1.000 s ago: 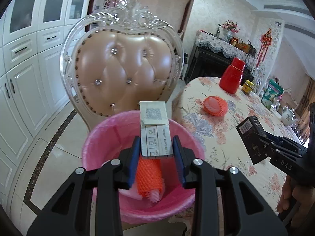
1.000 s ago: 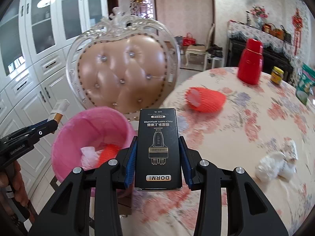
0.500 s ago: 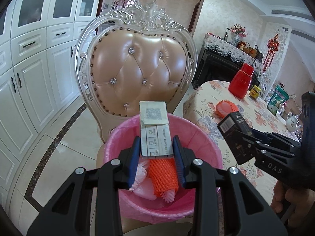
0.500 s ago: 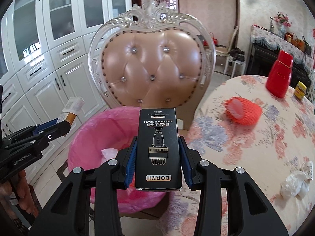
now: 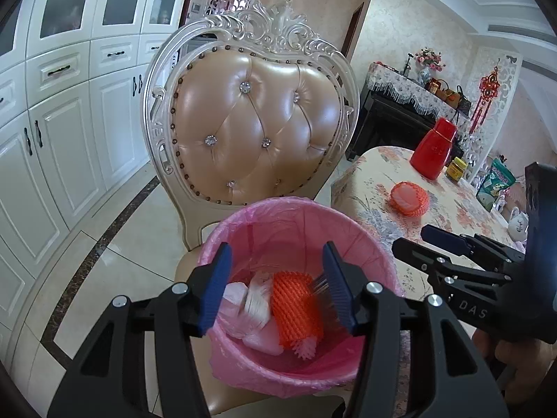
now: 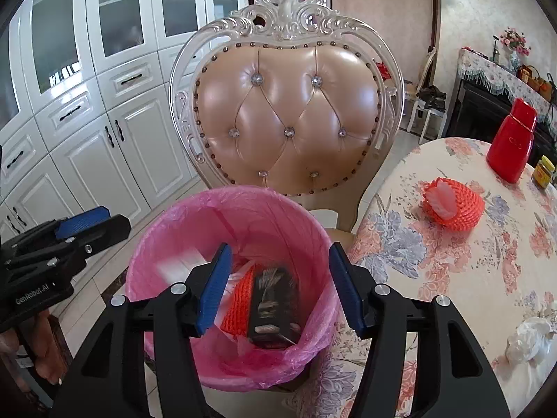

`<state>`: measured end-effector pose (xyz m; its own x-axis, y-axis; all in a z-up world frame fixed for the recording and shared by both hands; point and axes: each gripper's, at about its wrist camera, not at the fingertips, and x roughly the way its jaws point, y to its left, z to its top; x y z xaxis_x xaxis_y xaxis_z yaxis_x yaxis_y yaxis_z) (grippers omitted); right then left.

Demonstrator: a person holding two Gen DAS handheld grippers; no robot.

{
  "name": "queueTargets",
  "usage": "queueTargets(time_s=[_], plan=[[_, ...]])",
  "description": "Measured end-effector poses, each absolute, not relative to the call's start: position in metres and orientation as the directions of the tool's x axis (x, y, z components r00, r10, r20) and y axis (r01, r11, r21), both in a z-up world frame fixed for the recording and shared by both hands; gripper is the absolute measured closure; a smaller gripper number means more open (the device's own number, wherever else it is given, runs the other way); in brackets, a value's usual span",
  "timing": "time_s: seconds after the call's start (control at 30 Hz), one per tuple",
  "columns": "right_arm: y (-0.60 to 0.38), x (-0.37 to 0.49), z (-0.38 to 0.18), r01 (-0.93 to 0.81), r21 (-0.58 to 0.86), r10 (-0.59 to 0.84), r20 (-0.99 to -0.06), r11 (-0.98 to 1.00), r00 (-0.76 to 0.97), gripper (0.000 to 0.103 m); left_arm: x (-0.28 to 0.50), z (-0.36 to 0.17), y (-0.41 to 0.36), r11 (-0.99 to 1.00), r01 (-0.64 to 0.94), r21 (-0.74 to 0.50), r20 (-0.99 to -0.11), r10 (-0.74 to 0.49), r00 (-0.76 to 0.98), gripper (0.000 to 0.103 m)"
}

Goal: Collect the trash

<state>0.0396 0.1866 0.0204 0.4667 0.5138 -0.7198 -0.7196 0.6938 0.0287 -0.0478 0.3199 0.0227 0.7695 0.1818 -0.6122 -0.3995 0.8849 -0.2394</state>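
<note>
- The left gripper [image 5: 276, 287] hangs over the round bin lined with a pink plastic bag [image 5: 243, 230]; its blue-padded jaws have just been opening and nothing is between them.
- The right gripper [image 6: 278, 285] hangs over the same bin from the other side; its jaws have also just been opening, and they too are released and bare.
- Below the right gripper a black rectangular carton with pale print [image 6: 273, 304] shows blurred inside the bin, apparently dropping in or just landed against the orange foam mesh sleeve [image 6: 240, 299].
- A pale blurred shape near the bin's left inner wall in the right wrist view may be a light-coloured carton falling; it is too smeared to tell for sure.
- White crumpled wrappings [image 5: 256, 299] already lie in the bin beside the sleeve.
- The step in hand looks like the drop: both pieces of trash are let go over the bin.
- Trash remains on the floral-clothed surface [image 6: 470, 261]: a second orange foam net with a white core [image 6: 450, 202] well right of the bin, and a crumpled white tissue [image 6: 531, 339] near the right edge.
- The next move likely calls for swinging a gripper, jaws apart, back over the surface to one of these; the soft net should squash easily, so a centred grip suits it.
- The red plastic bottle [image 6: 511, 141] and small yellow-lidded jar [image 6: 543, 172] seem not to be trash.
</note>
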Motion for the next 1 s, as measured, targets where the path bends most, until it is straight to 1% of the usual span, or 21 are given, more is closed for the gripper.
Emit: queueTargets(time_s=[0.33,0.5,0.73,0.87,1.0], plan=[[0.168,0.048,0.021,-0.692,0.038,0.504,-0.713,0.721,0.486,0.046,-0.046,0.022,0.318,0.886,-0.396,-0.240,-0.614,0.178,0.769,0.051],[0.150,0.050,0.024,-0.669,0.033,0.494,-0.702,0.742,0.513,0.041,-0.040,0.023,0.309,0.897,-0.376,-0.232,-0.615,0.165,0.771,0.051],[0.116,0.057,0.029,-0.624,0.034,0.473,-0.684,0.781,0.555,0.041,-0.025,0.026,0.288,0.916,-0.336,-0.219,-0.615,0.138,0.776,0.051],[0.093,0.062,0.033,-0.591,0.034,0.456,-0.671,0.806,0.584,0.038,-0.013,0.028,0.274,0.927,-0.310,-0.210,-0.617,0.120,0.778,0.051],[0.068,0.068,0.034,-0.557,0.033,0.433,-0.666,0.830,0.607,0.037,-0.001,0.027,0.259,0.937,-0.284,-0.205,-0.622,0.099,0.777,0.051]])
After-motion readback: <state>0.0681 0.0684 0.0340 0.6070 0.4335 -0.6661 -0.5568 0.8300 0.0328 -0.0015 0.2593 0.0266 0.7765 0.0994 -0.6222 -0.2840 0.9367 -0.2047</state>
